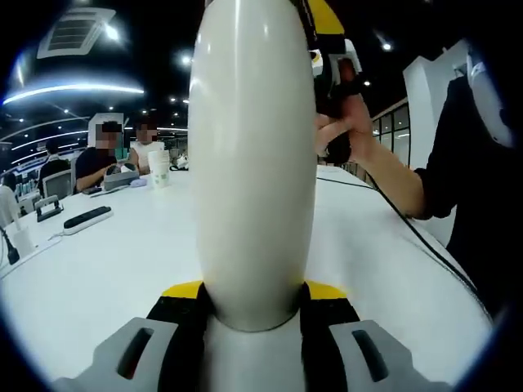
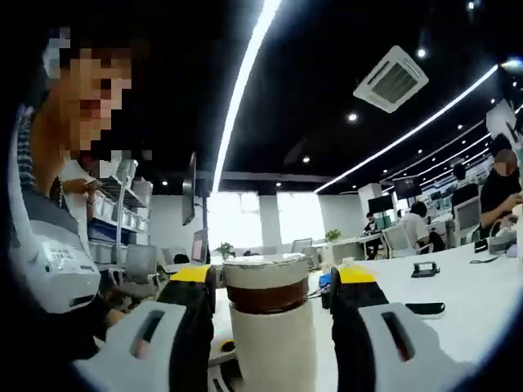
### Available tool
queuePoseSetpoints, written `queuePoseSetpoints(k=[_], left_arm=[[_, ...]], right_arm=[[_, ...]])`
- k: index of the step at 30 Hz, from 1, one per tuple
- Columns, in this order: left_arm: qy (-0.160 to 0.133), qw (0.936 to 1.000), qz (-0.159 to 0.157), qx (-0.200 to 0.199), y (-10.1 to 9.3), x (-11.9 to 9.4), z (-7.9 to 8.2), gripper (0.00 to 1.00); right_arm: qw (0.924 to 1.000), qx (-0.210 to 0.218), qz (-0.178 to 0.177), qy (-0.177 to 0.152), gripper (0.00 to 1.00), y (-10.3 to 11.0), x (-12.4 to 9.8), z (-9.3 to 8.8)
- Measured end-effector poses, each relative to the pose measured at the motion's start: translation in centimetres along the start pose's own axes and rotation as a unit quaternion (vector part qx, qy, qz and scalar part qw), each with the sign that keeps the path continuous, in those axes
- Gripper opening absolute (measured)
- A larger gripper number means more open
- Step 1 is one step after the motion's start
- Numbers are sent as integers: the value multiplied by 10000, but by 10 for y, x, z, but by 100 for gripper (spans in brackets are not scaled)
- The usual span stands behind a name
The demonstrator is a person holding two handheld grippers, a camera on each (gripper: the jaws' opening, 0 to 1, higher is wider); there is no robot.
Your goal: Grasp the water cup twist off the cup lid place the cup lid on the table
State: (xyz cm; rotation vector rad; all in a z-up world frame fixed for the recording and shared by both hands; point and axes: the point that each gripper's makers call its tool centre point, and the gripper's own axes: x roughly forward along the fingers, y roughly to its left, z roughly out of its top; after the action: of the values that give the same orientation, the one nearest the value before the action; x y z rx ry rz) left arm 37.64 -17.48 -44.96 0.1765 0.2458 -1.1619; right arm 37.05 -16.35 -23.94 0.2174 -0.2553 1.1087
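Note:
A tall white water cup (image 1: 253,163) stands upright between the jaws of my left gripper (image 1: 255,291), which is shut on its lower body. In the right gripper view the cup's top shows a brown band (image 2: 267,298) under a pale lid (image 2: 265,268). My right gripper (image 2: 274,278) brackets the lid with its yellow-tipped jaws; a narrow gap shows on each side, so it is open. In the left gripper view that right gripper (image 1: 331,57) sits beside the cup's top, held by a person's hand (image 1: 347,131).
A white table (image 1: 98,278) spreads around the cup. On it lie a black power strip (image 1: 86,218), a paper cup (image 1: 159,167) and a black cable (image 1: 409,229). People sit at the far side. A dark phone (image 2: 425,309) lies at the right.

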Motion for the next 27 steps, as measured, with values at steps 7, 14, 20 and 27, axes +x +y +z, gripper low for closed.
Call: queuePoseSetpoints(k=[7,14,20,27], left_arm=[[0,10000,20,2,0,0,0,46],[4,10000,22,1,0,0,0,46],[4,10000,15,-1,0,0,0,46],[5,10000,21,-1,0,0,0,46]], right_arm=[[9959,-381,-750,318,45,-3,13,-12],[9991,-69,-113,393,45,-3,12,-13],[9844,432,1612,549,45,2,14,-15],[9561,516,2760,845,45,6,14,-15]])
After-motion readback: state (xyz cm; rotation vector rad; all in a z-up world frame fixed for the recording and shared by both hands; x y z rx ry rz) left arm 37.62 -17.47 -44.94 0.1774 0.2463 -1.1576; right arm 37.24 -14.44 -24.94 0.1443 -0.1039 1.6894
